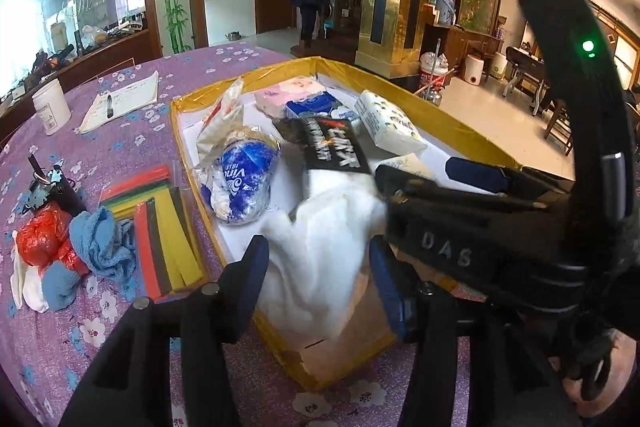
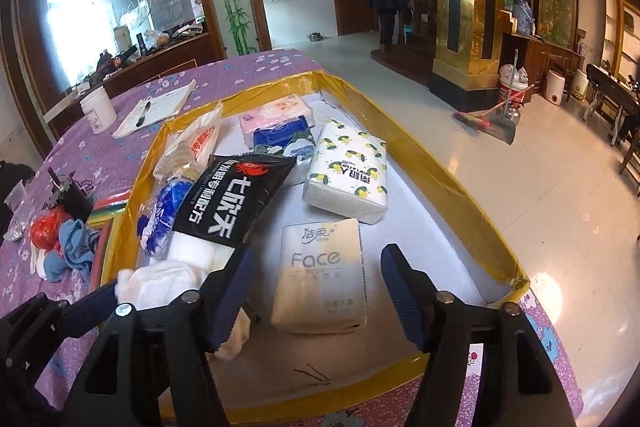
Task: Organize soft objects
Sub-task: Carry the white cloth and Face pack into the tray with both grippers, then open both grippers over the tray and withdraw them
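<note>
While both grippers hover over the gold-edged tray (image 2: 452, 163), we find the left gripper (image 1: 316, 267) apart around white cloth (image 1: 320, 247), unclamped; right gripper (image 2: 316, 275) apart above Face tissue pack (image 2: 320, 275).

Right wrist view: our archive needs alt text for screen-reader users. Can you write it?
The right gripper hangs open over a "Face" tissue pack in a yellow-rimmed tray, its fingers clear of the pack. Behind lie a lemon-print tissue pack and a black pouch; white cloth lies at left.
</note>
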